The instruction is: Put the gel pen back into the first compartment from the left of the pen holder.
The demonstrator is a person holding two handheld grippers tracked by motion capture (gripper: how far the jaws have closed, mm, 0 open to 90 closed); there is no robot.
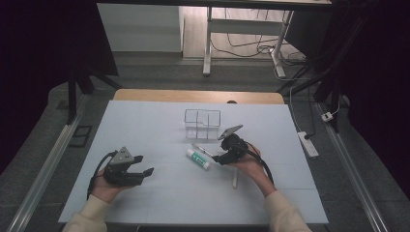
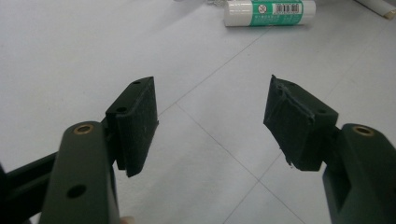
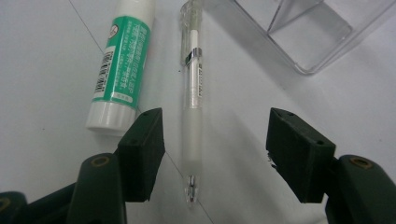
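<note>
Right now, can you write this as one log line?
right gripper: open, straddling pen | glue stick: beside pen | left gripper: open, empty

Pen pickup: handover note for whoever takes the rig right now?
Right gripper: open, jaws either side of the pen, not gripping it.
Left gripper: open, nothing between the jaws, low over the table.
Pen lies flat beside the glue stick, near the clear organizer.
Done: right gripper lined up over the pen.
Left: close on the pen, lift it; probably into the organizer.
</note>
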